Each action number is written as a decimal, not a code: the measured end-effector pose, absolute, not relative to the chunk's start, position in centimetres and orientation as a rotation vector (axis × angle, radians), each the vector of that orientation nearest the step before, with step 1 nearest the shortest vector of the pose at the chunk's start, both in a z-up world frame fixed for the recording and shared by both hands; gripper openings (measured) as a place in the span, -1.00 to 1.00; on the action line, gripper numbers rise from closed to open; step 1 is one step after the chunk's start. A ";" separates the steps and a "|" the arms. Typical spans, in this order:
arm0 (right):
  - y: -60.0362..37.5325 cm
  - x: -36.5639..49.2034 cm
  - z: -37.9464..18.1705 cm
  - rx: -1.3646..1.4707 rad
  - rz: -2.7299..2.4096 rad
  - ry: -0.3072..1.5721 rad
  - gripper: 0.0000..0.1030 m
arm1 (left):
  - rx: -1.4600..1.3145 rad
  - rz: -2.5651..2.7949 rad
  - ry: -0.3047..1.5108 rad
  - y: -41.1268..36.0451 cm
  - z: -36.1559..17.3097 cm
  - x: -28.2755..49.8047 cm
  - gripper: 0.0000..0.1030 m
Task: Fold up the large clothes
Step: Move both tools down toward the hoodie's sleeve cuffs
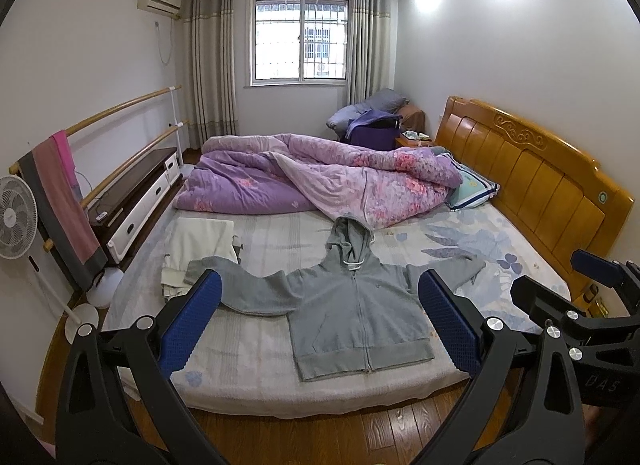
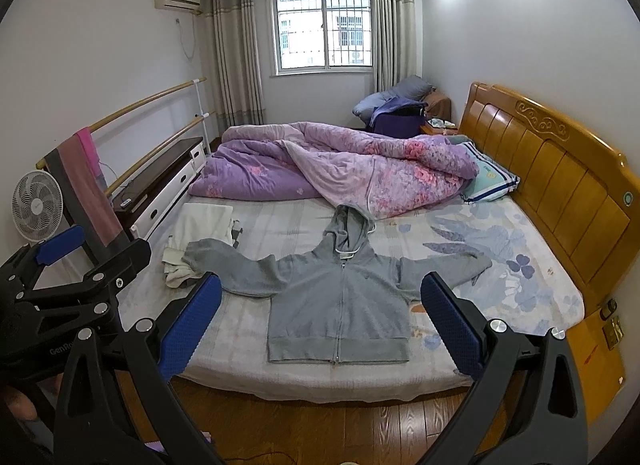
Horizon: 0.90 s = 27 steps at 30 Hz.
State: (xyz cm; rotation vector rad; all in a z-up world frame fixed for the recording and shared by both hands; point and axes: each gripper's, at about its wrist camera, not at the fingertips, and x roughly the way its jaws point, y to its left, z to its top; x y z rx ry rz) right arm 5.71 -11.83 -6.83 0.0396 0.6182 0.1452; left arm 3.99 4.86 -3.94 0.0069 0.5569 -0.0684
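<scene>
A grey zip-up hoodie point(image 1: 356, 305) lies flat and face up on the bed point(image 1: 248, 361), near the front edge of the mattress, zipper closed, hood pointing toward the crumpled purple floral quilt point(image 1: 320, 177), and both sleeves spread outward. The left sleeve end rests just beside a folded white cloth point(image 1: 200, 245); the right sleeve reaches toward the wooden headboard point(image 1: 532, 169). The left gripper point(image 1: 320, 321) is held above the floor in front of the bed, jaws spread wide apart, grasping nothing. The right gripper point(image 2: 320, 321) is held alongside it at similar height, jaws likewise fully released and empty. Neither gripper touches the hoodie. A pillow point(image 1: 472, 189) lies at the headboard, partly under the quilt.
</scene>
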 end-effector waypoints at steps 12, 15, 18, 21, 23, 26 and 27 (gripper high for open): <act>-14.6 12.9 -9.3 0.054 0.171 0.667 0.86 | 0.019 -0.042 0.595 1.7 -5.8 11.5 0.91; -15.8 15.9 -9.7 0.055 0.191 0.681 0.86 | 0.023 -0.023 0.605 0.3 -6.1 14.4 0.91; -17.1 19.2 -10.2 0.046 0.212 0.689 0.86 | 0.031 0.001 0.601 -1.3 -6.5 17.7 0.91; -18.3 22.7 -10.8 0.040 0.235 0.704 0.86 | 0.030 0.024 0.594 -2.6 -7.1 20.7 0.91; -18.7 24.4 -11.3 0.035 0.247 0.708 0.86 | 0.029 0.037 0.594 -3.1 -7.6 22.6 0.91; -18.9 27.3 -12.4 0.021 0.263 0.720 0.86 | 0.023 0.056 0.607 -3.5 -8.7 25.4 0.90; -18.9 28.0 -12.8 0.017 0.263 0.730 0.86 | 0.022 0.062 0.621 -3.5 -9.4 26.4 0.90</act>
